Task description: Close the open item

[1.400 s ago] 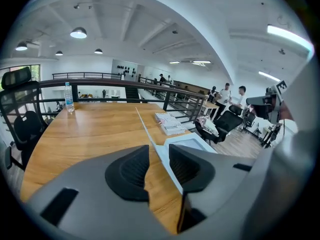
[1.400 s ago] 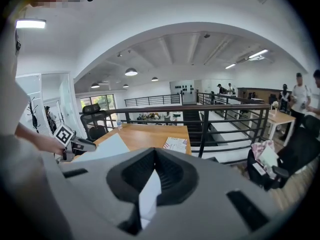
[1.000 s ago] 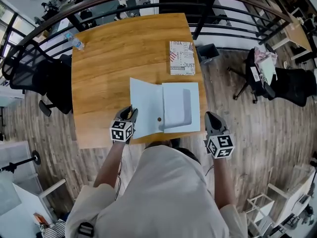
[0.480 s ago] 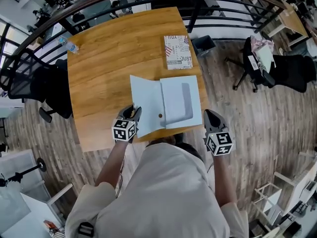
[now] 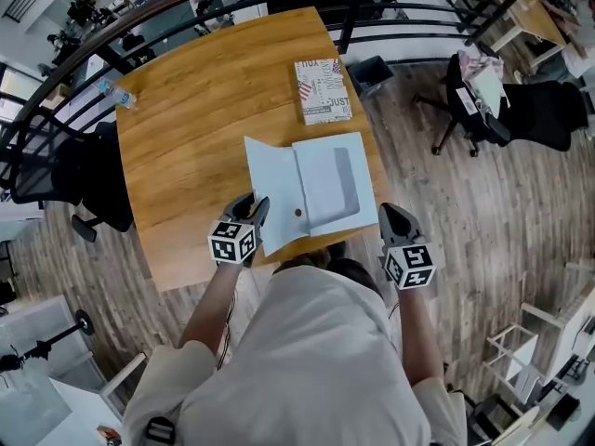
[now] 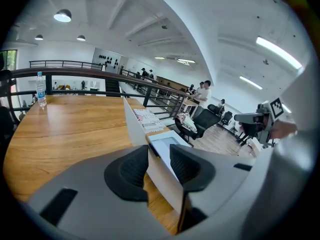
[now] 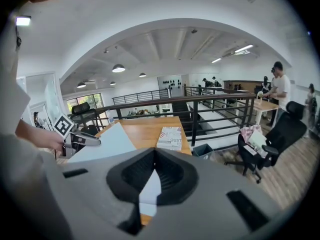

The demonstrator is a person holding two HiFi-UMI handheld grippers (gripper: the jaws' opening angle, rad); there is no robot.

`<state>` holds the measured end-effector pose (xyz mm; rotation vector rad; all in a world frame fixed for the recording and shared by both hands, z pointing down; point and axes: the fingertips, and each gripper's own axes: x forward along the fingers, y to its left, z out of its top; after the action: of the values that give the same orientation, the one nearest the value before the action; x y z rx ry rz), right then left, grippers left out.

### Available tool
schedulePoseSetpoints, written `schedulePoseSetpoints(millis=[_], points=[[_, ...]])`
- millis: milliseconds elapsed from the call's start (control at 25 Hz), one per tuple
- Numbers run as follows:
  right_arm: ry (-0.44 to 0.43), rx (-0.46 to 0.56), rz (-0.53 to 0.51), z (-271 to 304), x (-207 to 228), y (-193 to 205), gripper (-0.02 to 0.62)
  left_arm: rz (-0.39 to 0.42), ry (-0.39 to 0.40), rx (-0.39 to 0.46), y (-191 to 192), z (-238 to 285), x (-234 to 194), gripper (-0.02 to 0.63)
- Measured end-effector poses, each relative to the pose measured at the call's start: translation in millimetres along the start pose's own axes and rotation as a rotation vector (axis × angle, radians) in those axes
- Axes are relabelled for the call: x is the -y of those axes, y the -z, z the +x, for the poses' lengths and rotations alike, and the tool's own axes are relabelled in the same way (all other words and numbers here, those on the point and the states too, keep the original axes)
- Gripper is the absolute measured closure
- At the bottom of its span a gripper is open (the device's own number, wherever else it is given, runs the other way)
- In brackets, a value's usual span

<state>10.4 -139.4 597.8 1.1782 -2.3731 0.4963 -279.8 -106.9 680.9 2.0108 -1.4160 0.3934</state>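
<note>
Head view: left gripper (image 5: 255, 204) fingers clamp the box lid (image 5: 271, 186), right gripper (image 5: 387, 212) fingers together beside the box (image 5: 325, 186)

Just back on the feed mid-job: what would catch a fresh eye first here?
The pale blue box lies open at the near edge of the wooden table, its lid swung out to the left. That lid's edge stands between the jaws of the left gripper, which have just opened a little. Farther back, near the table's right edge, lies a printed book.
</note>
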Motion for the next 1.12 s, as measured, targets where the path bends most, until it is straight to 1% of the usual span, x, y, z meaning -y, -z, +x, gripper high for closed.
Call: schedulePoseSetpoints(millis=[240, 520, 840, 1120], points=[[0.023, 0.006, 0.020, -6.4, 4.8, 6.3, 0.594, -0.010, 0.036, 0.001, -4.7, 7.9, 17.1, 0.463], [0.037, 0.018, 0.034, -10.9, 16.1, 6.5, 0.594, 0.007, 0.064, 0.004, -16.0, 22.3, 38.2, 0.449], [0.050, 0.025, 0.050, -18.2, 41.2, 6.5, 0.594, 0.020, 0.078, -0.007, -23.0, 39.9, 64.9, 0.440], [0.070, 0.023, 0.068, -27.2, 74.8, 12.0, 0.594, 0.000, 0.086, -0.002, -29.7, 65.9, 90.8, 0.425]])
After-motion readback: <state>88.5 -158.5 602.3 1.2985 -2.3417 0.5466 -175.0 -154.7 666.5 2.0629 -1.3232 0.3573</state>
